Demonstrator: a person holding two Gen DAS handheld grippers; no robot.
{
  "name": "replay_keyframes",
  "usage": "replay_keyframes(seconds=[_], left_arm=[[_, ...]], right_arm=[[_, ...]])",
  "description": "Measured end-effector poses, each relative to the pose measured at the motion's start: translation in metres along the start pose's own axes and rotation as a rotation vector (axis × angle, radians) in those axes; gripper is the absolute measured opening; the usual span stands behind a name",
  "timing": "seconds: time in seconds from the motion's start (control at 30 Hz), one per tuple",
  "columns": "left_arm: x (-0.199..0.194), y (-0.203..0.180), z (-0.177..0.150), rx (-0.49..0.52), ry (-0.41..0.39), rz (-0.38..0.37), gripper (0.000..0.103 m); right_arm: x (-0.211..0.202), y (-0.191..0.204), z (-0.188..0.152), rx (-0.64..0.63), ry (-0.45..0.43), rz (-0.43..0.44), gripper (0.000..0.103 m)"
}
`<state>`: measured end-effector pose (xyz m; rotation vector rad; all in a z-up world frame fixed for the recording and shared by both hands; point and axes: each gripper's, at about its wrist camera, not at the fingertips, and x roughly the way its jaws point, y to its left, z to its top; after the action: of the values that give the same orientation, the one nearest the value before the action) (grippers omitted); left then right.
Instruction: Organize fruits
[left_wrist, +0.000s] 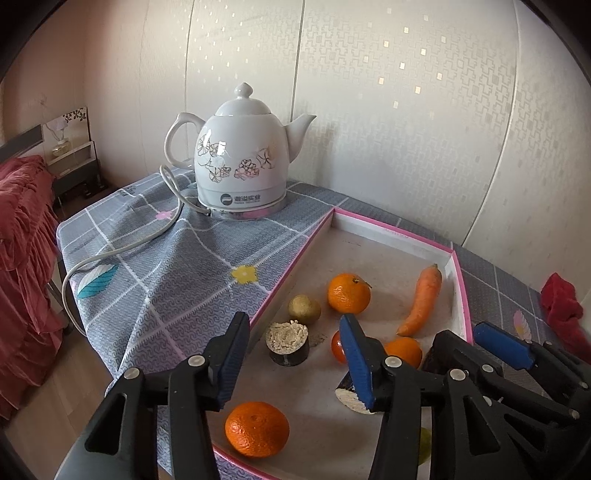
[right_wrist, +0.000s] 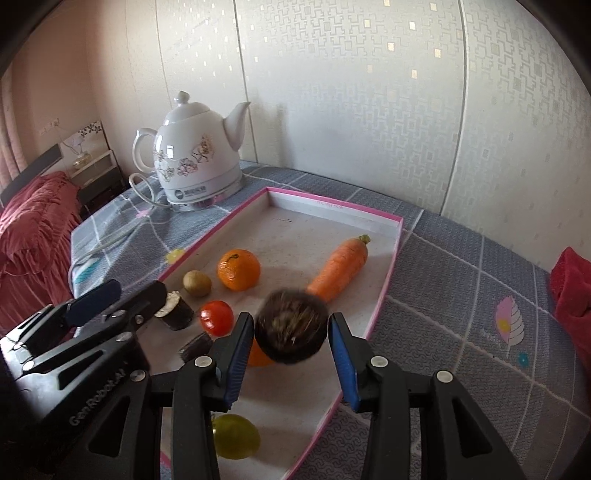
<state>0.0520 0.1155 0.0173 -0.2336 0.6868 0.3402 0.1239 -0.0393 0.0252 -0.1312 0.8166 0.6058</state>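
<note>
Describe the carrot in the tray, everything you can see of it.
The carrot is whole, orange and faintly ridged, with a short greenish stem stub at its thick end. It lies flat on the floor of the pink-rimmed tray, thick end toward the far right corner, tapering toward the camera. A blurred dark round object hides its tip. Neither tool touches it.

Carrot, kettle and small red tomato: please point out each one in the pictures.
Carrot (right_wrist: 339, 268), right wrist view, middle of its orange body.
Kettle (left_wrist: 240, 155), left wrist view, flowered front of its white belly.
Tomato (right_wrist: 217, 318), right wrist view, centre of its shiny red skin.
</note>
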Motion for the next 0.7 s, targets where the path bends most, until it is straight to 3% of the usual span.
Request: replay_keyframes(seconds=[0.13,0.7], left_arm=[[-0.001,0.000,0.000,0.001,0.001,0.000,0.053],[-0.014,-0.017,-0.007,0.061,-0.027,-0.035,0.060]], right_arm=[[-0.005,-0.002,0.001,0.007,-0.017,-0.001,0.050],[-0.021,-0.036,-0.007,0.100,-0.035,-0.143,0.050]])
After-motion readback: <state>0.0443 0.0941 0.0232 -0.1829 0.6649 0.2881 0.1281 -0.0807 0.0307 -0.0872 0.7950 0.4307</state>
